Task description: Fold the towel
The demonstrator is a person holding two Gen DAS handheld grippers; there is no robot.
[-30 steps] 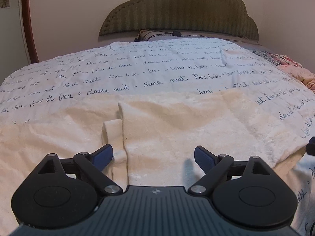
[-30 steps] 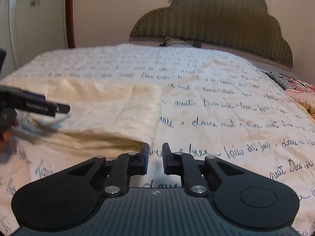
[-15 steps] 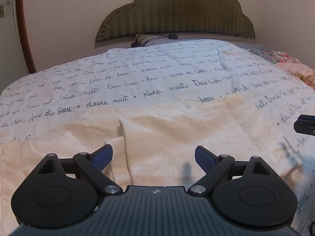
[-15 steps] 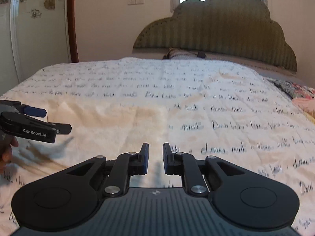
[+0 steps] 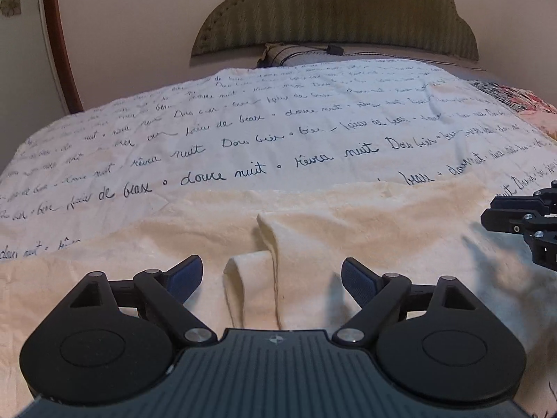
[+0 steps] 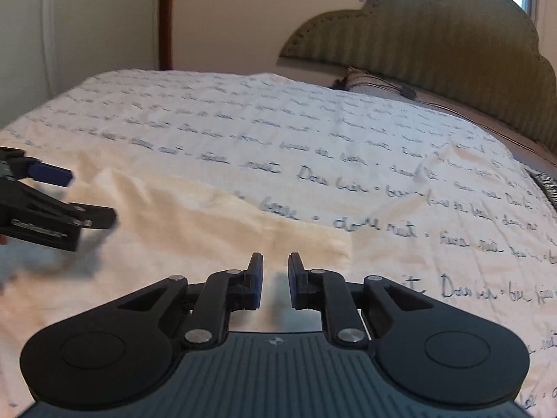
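Two hand-held grippers hover over one cream towel (image 5: 365,230) that lies spread across the near part of a bed. Nearest in the left wrist view, the left gripper (image 5: 271,277) has its blue-padded jaws spread wide with nothing pinched; between them, below, sits a raised fold ridge (image 5: 250,278) of the towel, so the gripper seems poised to take that ridge. In the right wrist view, the right gripper (image 6: 275,280) has its jaws drawn nearly together, a narrow gap left, and empty; it hangs above the towel's right part, near its edge, probably on its way to a corner for the next fold. Each gripper shows at the side of the other's view. The towel looks already doubled once, with a layered edge running down its middle. Beyond it stretches one white bedspread (image 5: 278,132) printed with rows of handwritten script. Farthest back lie one pillow (image 5: 296,54) and one scalloped, padded headboard (image 5: 334,10) against the wall.
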